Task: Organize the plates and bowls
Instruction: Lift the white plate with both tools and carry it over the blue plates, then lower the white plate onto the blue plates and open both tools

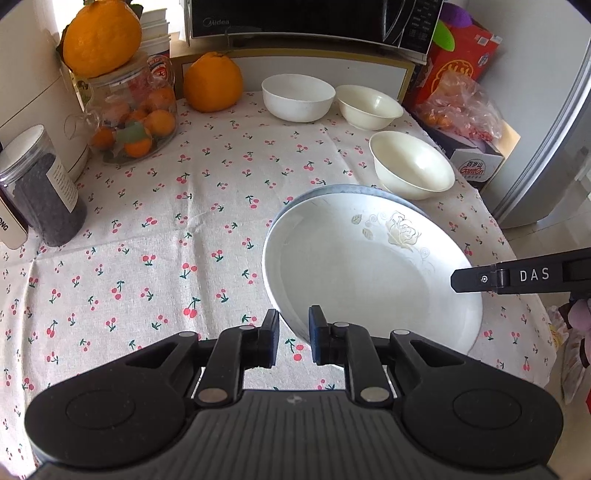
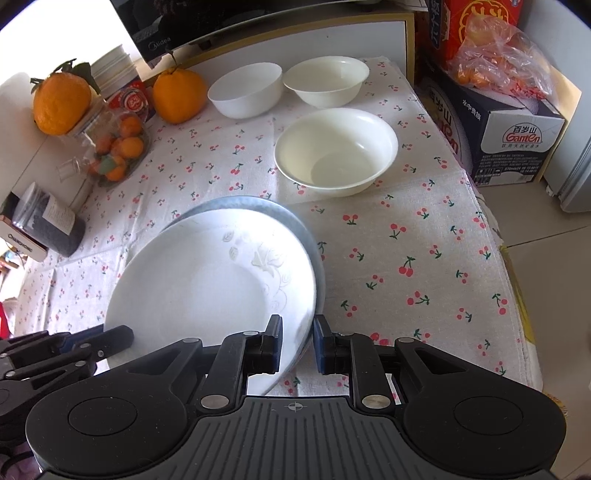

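Note:
A white plate with a rose relief (image 1: 369, 266) (image 2: 207, 280) lies on top of a grey-rimmed plate (image 1: 347, 189) (image 2: 258, 206) on the cherry-print tablecloth. My left gripper (image 1: 293, 325) straddles the white plate's near left rim, its jaws a little apart. My right gripper (image 2: 297, 332) straddles the plates' right rim, also a little apart; its finger shows in the left wrist view (image 1: 517, 277). Three white bowls stand behind: one nearest (image 1: 412, 164) (image 2: 336, 151), two at the back (image 1: 297, 96) (image 1: 367, 106) (image 2: 245, 88) (image 2: 327, 79).
A glass jar of small oranges (image 1: 136, 118) with a large orange on top, another large orange (image 1: 212, 83), and a dark jar (image 1: 40, 184) stand at left. A microwave (image 1: 314, 18) is at the back. Boxes and a bag (image 2: 498, 110) flank the table's right edge.

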`<state>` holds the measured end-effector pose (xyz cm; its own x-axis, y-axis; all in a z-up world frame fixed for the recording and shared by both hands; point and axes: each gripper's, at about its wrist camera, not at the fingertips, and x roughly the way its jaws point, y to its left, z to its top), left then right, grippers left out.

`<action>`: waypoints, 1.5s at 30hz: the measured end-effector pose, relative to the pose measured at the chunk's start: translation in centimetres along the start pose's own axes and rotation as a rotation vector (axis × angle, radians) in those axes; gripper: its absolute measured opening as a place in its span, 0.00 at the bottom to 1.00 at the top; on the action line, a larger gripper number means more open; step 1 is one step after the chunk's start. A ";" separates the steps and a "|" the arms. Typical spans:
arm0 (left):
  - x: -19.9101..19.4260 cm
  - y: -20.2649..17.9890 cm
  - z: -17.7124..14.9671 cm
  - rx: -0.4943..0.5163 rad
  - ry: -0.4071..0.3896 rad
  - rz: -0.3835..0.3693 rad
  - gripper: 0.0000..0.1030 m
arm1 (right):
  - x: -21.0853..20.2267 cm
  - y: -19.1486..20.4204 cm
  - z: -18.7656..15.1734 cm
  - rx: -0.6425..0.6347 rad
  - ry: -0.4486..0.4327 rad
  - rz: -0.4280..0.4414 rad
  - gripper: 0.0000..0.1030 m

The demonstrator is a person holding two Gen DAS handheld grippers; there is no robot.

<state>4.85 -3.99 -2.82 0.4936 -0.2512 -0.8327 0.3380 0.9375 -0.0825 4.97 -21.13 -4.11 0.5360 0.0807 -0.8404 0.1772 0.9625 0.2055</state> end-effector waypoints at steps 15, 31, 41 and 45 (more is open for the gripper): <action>-0.7 0.0 -0.2 0.018 -0.017 0.008 0.17 | -0.3 -0.1 -0.1 -0.003 -0.020 -0.001 0.19; -0.5 0.8 -0.1 0.002 0.002 -0.031 0.26 | -0.2 -0.3 0.0 0.010 -0.016 0.016 0.25; -0.9 1.2 0.1 -0.003 -0.037 -0.092 0.64 | -0.5 -0.8 0.1 0.036 -0.050 0.039 0.57; -0.8 1.7 0.3 -0.041 -0.052 -0.115 0.76 | -0.6 -1.3 0.2 0.079 -0.068 0.082 0.68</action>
<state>5.26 -2.26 -2.11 0.4946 -0.3687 -0.7870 0.3622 0.9106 -0.1990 4.59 -22.49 -3.80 0.6059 0.1377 -0.7835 0.1939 0.9296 0.3134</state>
